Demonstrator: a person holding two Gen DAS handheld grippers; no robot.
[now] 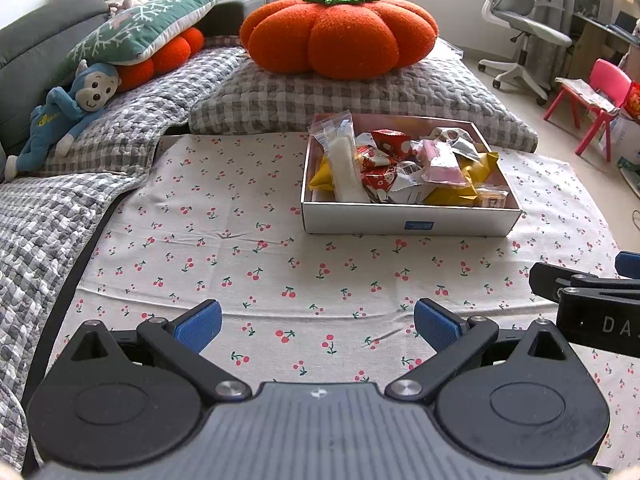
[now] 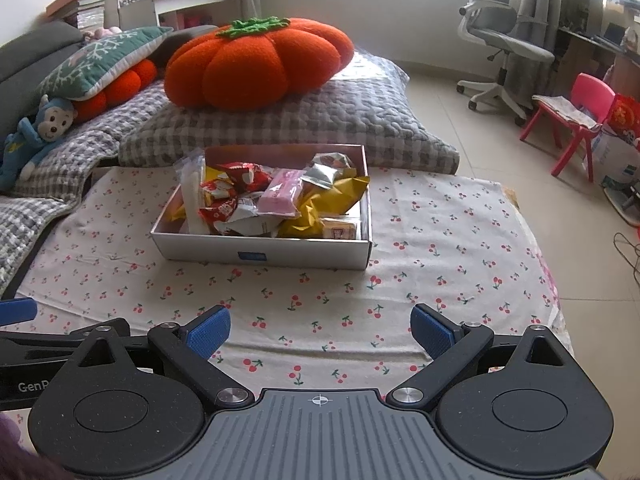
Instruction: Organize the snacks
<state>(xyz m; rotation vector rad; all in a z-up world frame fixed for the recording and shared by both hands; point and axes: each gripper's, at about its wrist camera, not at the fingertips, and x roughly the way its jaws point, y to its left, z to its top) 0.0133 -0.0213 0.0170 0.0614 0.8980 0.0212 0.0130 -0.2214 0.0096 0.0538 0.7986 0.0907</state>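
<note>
Both grippers — left (image 1: 318,326), right (image 2: 320,326) — jaws wide, empty, near snack box (image 2: 264,248).

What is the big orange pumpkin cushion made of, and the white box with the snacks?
The big orange pumpkin cushion looks like fuzzy plush fabric, matte and stuffed round. The white box seems to be thin cardboard, smooth with crisp folded edges.

Both cameras sat low above the tablecloth (image 1: 240,240), each looking forward between its own blue fingertips (image 1: 199,325) toward the sofa. The left view stood left of the snack box (image 1: 408,222), the right view perhaps slightly farther back. Both shared the box (image 2: 264,252), the pumpkin cushion (image 2: 256,64) and the office chair (image 1: 524,20).
</note>
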